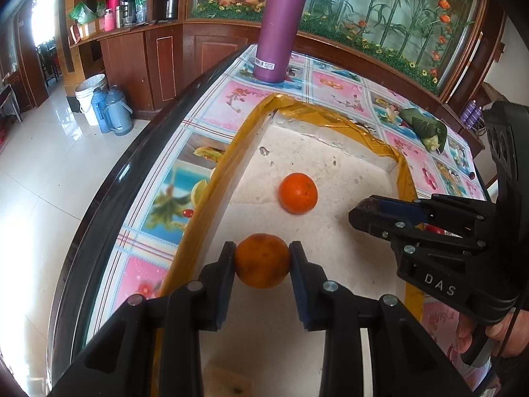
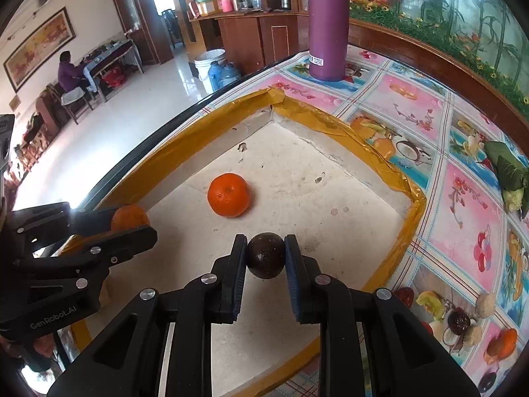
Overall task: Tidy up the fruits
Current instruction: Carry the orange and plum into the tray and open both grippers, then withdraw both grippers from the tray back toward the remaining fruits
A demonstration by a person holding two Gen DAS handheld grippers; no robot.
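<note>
Three fruits are showing over the white tray (image 1: pixel 330 172) with its yellow taped rim. We are holding a dull orange mandarin (image 1: pixel 262 260) in our left tool (image 1: pixel 263 258), its pads pinching the fruit from both sides just above the tray's near left edge. We are gripping a small dark round fruit (image 2: pixel 266 255), almost black with a speckled skin, in our right tool (image 2: pixel 266 254), the pads pressing tight against it above the tray floor. Between and beyond the two, a brighter orange mandarin (image 1: pixel 298 193) is lying loose on the tray floor, apart from both tools.

Around the tray, the tabletop (image 1: pixel 334 82) is wearing a pink and blue cloth printed with fruit. A tall purple bottle (image 1: pixel 281 26) is standing upright past the tray's far corner, and a green leafy bundle (image 1: pixel 426 127) is lying to the right.

Only the right wrist view is showing a person seated (image 2: pixel 67 72) at a far table; only the left wrist view is showing the fingers (image 1: pixel 469 334) wrapped on the right tool's handle.
</note>
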